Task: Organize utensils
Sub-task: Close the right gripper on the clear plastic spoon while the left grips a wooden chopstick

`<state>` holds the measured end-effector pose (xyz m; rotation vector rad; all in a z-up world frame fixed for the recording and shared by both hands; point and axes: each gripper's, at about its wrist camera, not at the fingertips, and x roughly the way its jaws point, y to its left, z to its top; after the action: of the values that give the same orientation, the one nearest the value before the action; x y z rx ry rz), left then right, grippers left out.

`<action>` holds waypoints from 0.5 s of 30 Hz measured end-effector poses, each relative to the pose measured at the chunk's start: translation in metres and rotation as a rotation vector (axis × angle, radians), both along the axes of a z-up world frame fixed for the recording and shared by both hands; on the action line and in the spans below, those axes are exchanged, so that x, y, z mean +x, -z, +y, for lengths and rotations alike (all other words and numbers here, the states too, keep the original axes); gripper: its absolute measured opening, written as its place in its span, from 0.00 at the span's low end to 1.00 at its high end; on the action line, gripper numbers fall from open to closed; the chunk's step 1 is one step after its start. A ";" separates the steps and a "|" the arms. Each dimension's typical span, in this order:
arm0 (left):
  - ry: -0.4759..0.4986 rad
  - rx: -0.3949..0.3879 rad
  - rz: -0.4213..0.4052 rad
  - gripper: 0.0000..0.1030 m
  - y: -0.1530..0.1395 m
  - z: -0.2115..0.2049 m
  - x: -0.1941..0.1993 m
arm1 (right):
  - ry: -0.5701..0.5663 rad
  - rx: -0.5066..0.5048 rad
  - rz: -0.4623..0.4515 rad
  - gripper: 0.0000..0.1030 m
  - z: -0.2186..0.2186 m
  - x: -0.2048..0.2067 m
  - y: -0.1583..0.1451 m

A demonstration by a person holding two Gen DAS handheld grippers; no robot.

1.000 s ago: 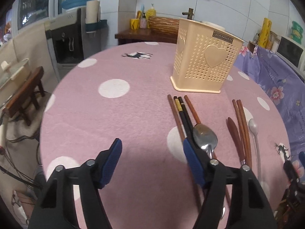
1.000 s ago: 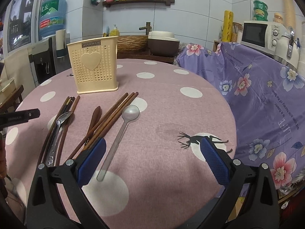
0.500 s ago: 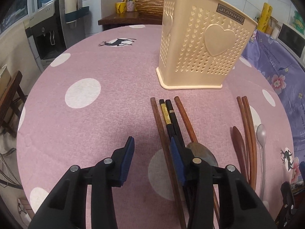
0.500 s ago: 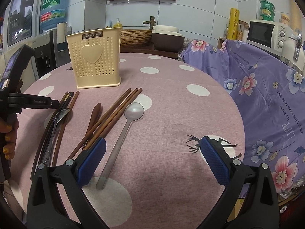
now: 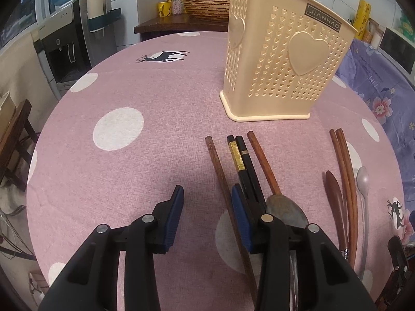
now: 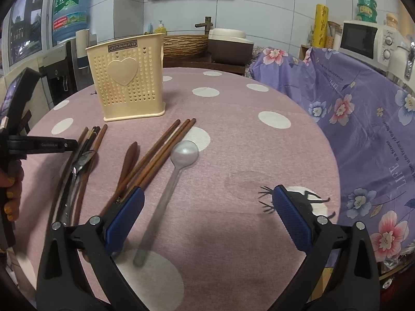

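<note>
A cream perforated utensil holder [image 5: 282, 59] stands upright on the pink polka-dot table [image 5: 129, 155]; it also shows in the right wrist view [image 6: 127, 80]. My left gripper [image 5: 206, 194] is open and low over the table, its right finger beside a brown chopstick [image 5: 220, 176], black chopsticks [image 5: 243, 165] and a metal spoon [image 5: 285, 212]. My right gripper [image 6: 207, 199] is wide open over a translucent plastic spoon [image 6: 171, 178], with brown chopsticks [image 6: 160, 155] and a wooden spoon [image 6: 128, 160] by its left finger.
A purple floral cloth [image 6: 363, 119] covers furniture right of the table. A water dispenser [image 5: 70, 49] stands behind at the left. A microwave [image 6: 368, 41] sits far right. The table's front edge is close under both grippers.
My left gripper has moved forward and down toward the chopsticks by the holder and its jaws have narrowed. My right gripper has shifted slightly and stays wide open.
</note>
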<state>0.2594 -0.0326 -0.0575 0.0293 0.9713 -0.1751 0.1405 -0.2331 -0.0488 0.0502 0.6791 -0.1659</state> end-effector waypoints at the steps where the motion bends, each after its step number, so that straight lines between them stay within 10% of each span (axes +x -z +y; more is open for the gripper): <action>1: 0.005 -0.009 0.010 0.38 0.001 -0.001 0.002 | -0.005 0.011 0.009 0.95 0.000 0.005 -0.001; 15: 0.021 0.009 0.008 0.37 0.003 -0.004 0.001 | -0.002 0.077 0.227 0.54 0.008 0.076 0.023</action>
<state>0.2603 -0.0370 -0.0606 0.0478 0.9803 -0.1905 0.2169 -0.2251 -0.0720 0.1059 0.9121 -0.1444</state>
